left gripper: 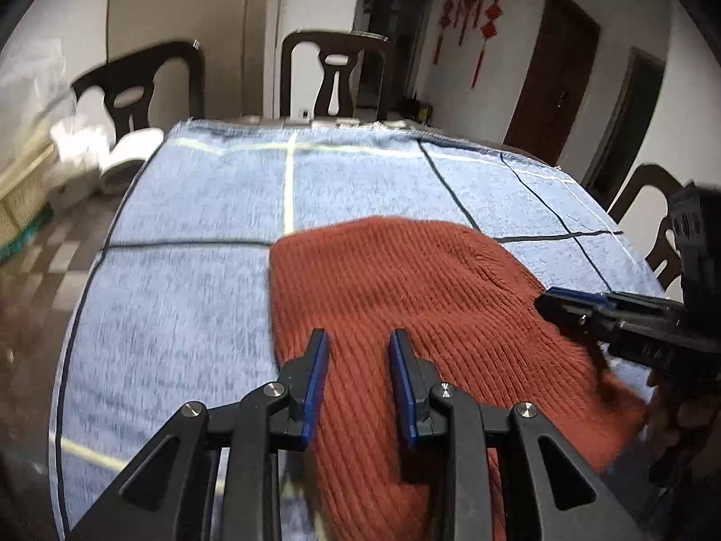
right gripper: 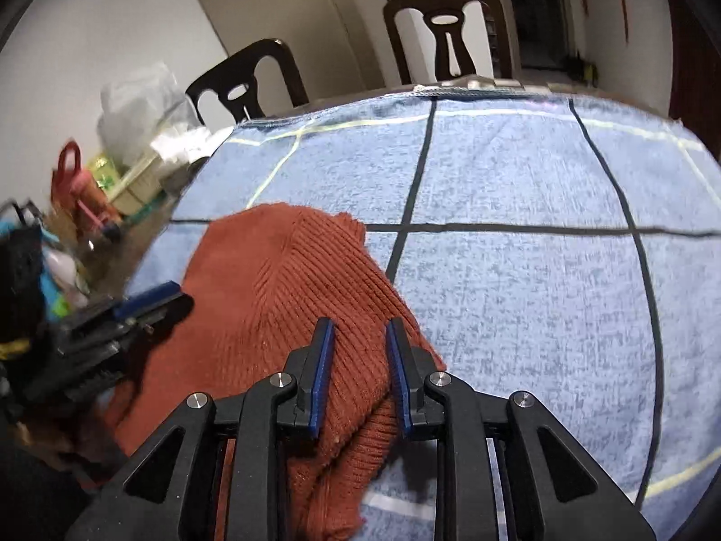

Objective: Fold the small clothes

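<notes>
Nearest in the left wrist view, the left claw (left gripper: 358, 338) hangs over the near left part of a rust-red knitted hat (left gripper: 396, 288); its blue pads stand apart with ribbed knit showing between them, but whether they pinch a layer or merely hover above it I cannot tell. In the right wrist view the right claw (right gripper: 358, 327) sits over the hat's (right gripper: 279, 297) near right edge, where the knit bunches up into a thick fold between the pads; it looks gripped there, though the pads' contact is not plain, so I leave that undecided too. Each claw shows at the side of the other's view, the right claw (left gripper: 572, 302) at the hat's right edge and the left claw (right gripper: 148, 297) at its left, so both are close over the same small garment. The hat lies on the near middle of the worktop, on a blue towel (left gripper: 193, 279) crossed by dark and pale lines; farther off stand dark wooden chairs (left gripper: 333, 76), and red hanging ornaments (left gripper: 468, 13) on the far wall.

My judgement of the risks: the knit is stretchy and thick, so a shallow pinch may slip free mid-fold; uneven pulls from the two claws could skew the fold; a claw biting too deep may catch the towel and drag it along.
</notes>
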`<state>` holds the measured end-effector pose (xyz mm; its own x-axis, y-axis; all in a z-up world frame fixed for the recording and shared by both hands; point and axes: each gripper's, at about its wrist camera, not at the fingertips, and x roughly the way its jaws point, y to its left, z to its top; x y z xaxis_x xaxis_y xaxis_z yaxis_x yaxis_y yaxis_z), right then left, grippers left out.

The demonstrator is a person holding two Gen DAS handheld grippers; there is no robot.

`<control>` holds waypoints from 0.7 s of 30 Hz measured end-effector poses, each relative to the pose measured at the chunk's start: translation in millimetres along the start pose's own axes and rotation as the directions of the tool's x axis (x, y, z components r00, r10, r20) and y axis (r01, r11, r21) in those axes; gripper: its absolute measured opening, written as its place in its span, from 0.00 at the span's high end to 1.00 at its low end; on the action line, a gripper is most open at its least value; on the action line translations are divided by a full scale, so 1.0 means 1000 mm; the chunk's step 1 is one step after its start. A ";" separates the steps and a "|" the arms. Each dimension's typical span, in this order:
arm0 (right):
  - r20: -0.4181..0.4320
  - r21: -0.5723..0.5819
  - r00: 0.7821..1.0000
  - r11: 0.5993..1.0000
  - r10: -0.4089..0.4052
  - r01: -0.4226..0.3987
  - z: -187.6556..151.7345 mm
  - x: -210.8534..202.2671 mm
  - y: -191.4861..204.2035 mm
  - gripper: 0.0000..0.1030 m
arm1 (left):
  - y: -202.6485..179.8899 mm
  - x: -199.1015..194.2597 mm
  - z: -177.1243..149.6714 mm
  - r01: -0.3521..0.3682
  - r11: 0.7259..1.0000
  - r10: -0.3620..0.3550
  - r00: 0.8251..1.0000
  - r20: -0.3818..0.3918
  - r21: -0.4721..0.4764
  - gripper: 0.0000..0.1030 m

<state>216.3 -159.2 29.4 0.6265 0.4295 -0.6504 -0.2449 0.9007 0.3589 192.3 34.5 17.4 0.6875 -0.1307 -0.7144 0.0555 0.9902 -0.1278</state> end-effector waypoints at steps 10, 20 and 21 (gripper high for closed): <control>-0.024 -0.189 0.999 0.981 0.033 -0.037 -0.055 -0.047 0.044 0.77 | 0.001 -0.063 -0.040 0.049 0.998 -0.048 0.999 0.015 -0.026 0.70; 0.007 -0.211 1.000 0.977 -0.018 0.019 -0.063 -0.056 0.046 0.78 | -0.006 -0.060 -0.054 0.000 0.999 -0.001 1.000 -0.007 -0.033 0.67; 0.020 -0.217 0.999 0.976 -0.026 0.030 -0.065 -0.061 0.048 0.78 | -0.009 -0.063 -0.055 -0.008 1.000 0.008 1.000 -0.006 -0.029 0.67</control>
<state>118.2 -138.4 43.0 0.6475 0.4044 -0.6460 -0.3804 0.9060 0.1858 108.7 31.6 25.5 0.6837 -0.1235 -0.7192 0.0294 0.9894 -0.1419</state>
